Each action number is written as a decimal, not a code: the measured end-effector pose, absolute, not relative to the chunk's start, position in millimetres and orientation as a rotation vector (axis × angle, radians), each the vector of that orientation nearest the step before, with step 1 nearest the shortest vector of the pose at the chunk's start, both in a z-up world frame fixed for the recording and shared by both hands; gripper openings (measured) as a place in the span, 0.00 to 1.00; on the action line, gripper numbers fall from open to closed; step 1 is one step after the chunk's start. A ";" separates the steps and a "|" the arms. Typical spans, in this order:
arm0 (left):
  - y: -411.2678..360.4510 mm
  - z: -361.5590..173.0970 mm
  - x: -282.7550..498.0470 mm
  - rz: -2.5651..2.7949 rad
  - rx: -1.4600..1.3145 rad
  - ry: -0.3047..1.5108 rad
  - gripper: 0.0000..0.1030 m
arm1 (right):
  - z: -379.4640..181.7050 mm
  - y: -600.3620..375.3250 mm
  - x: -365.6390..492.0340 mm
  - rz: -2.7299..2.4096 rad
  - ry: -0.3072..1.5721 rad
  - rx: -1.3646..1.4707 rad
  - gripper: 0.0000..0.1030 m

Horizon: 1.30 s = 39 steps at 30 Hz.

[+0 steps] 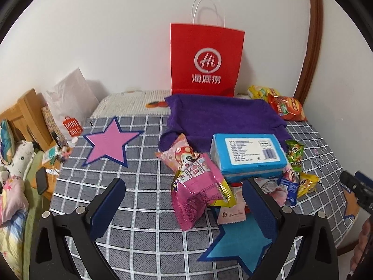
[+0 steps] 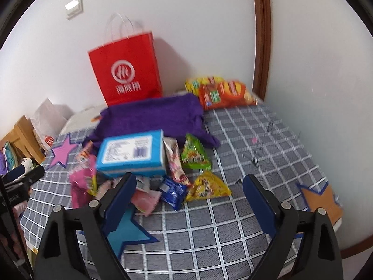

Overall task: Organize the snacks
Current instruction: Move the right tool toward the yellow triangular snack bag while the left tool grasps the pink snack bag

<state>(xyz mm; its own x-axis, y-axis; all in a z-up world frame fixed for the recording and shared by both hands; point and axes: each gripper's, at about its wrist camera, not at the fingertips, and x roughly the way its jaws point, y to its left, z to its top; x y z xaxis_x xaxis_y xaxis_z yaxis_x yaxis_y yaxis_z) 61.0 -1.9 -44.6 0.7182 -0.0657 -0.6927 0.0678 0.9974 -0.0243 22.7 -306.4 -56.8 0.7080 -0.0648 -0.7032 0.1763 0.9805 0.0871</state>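
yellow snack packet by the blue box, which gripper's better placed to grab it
Right, probably. The yellow packet lies between the open right gripper fingers; the left gripper frames the pink packet.

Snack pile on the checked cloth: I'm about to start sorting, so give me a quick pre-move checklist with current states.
1. Left gripper open, nothing held: ok.
2. Right gripper open, nothing held: ok.
3. Pink foil snack packet between the left fingers, reachable: ok.
4. Yellow triangular snack packet lying free, uncovered: ok.
5. Blue rectangular box off the packets: not ok, it rests on some.
6. Red paper bag upright: ok.
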 end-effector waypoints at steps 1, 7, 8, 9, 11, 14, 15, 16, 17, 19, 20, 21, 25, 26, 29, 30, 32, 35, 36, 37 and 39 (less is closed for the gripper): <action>-1.2 -50.5 65.1 -0.074 -0.003 0.775 0.98 | -67.6 -310.5 27.1 -0.136 0.789 0.154 0.88; 0.9 -77.0 84.9 -0.071 -0.012 0.819 0.98 | -111.9 -323.9 45.8 -0.151 0.845 0.154 0.84; 1.0 -80.9 88.6 -0.070 -0.012 0.825 0.98 | -119.0 -325.9 49.9 -0.149 0.854 0.157 0.83; 1.5 -83.9 90.9 -0.068 -0.011 0.830 0.98 | -124.1 -327.4 52.7 -0.149 0.861 0.156 0.83; 3.4 -89.7 95.5 -0.064 -0.014 0.841 0.98 | -135.1 -329.3 60.0 -0.155 0.873 0.147 0.82; 9.1 -97.1 99.4 -0.064 -0.028 0.857 0.98 | -147.9 -330.4 70.4 -0.160 0.885 0.119 0.80; 11.6 -99.2 100.3 -0.060 -0.032 0.860 0.98 | -150.6 -331.5 71.8 -0.161 0.885 0.116 0.78; 13.7 -100.9 101.8 -0.055 -0.034 0.863 0.98 | -155.7 -332.8 74.8 -0.160 0.886 0.112 0.76; 16.1 -103.0 103.3 -0.049 -0.035 0.869 0.98 | -158.8 -333.3 77.0 -0.157 0.891 0.112 0.75; 20.7 -106.1 106.3 -0.043 -0.042 0.880 0.98 | -164.6 -334.5 81.4 -0.148 0.898 0.113 0.72; 22.4 -107.3 107.7 -0.044 -0.046 0.885 0.98 | -167.3 -335.0 83.8 -0.144 0.897 0.113 0.71; 24.2 -108.5 108.7 -0.045 -0.052 0.891 0.98 | -169.1 -335.0 85.6 -0.142 0.897 0.112 0.71; 30.4 -112.0 112.4 -0.073 -0.102 0.913 0.98 | -176.7 -332.5 93.4 -0.121 0.906 0.114 0.70; 30.4 -112.3 113.1 -0.079 -0.110 0.914 0.98 | -177.5 -331.8 94.4 -0.120 0.902 0.109 0.70; 26.2 -114.2 115.3 -0.107 -0.131 0.919 0.98 | -177.1 -330.1 96.5 -0.114 0.898 0.099 0.69; 23.3 -115.1 116.2 -0.117 -0.133 0.923 0.98 | -176.9 -330.5 96.8 -0.113 0.897 0.101 0.68; 16.4 -118.0 119.1 -0.132 -0.126 0.933 0.98 | -176.4 -331.5 97.0 -0.104 0.900 0.105 0.66; 9.1 -122.9 123.3 -0.147 -0.120 0.945 0.98 | -172.8 -331.3 95.3 -0.095 0.898 0.097 0.64; 7.8 -124.4 124.2 -0.148 -0.121 0.948 0.98 | -171.4 -331.4 94.1 -0.090 0.894 0.095 0.63; 6.5 -126.0 125.0 -0.148 -0.121 0.952 0.98 | -168.9 -331.6 92.3 -0.085 0.889 0.096 0.63; 4.2 -129.1 127.3 -0.150 -0.121 0.960 0.98 | -166.2 -332.2 90.1 -0.083 0.885 0.095 0.63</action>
